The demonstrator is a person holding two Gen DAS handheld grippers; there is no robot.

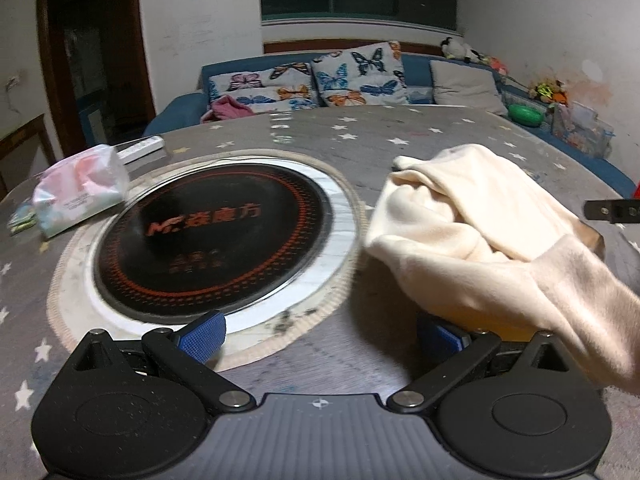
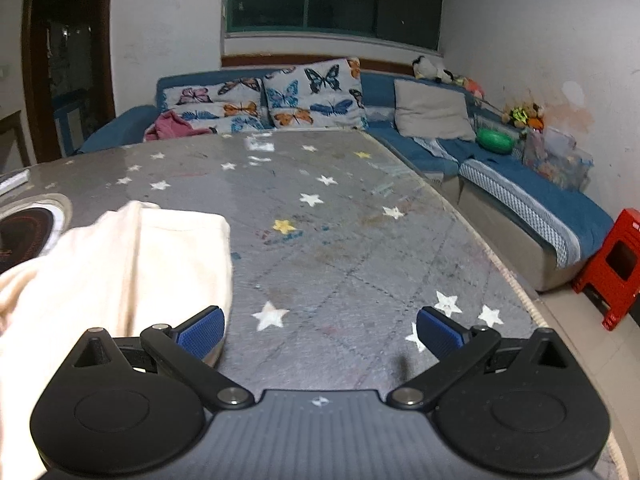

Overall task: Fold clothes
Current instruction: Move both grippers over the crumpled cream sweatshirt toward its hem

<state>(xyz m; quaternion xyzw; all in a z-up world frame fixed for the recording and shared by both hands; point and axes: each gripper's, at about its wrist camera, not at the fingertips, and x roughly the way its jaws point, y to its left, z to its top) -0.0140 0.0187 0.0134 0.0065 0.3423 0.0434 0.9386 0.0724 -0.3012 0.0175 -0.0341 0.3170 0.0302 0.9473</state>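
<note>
Left wrist view: the left gripper (image 1: 320, 338) stands released, jaws fully apart, nothing between the blue pads. The cream garment (image 1: 480, 232) lies crumpled at right of frame on the star-printed table (image 1: 360, 136), one limb of cloth trailing to the lower right edge, over the right jaw arm (contact with the pad cannot be confirmed). The fabric appears soft, light and limp; it should drape and slip rather than hold shape. Best purchase, by judgement, is a hem or corner, pinched through one layer. At centre left is the inset round cooktop (image 1: 216, 236); at far left a soft tissue pack (image 1: 80, 184), contents not legible.

Right wrist view: the right gripper (image 2: 320, 338) is likewise released and empty. The garment (image 2: 120, 264) fills the lower left, just beside the left pad. At upper right, a green bowl (image 2: 495, 140) sits on the sofa (image 2: 560, 204); its contents are not visible.
</note>
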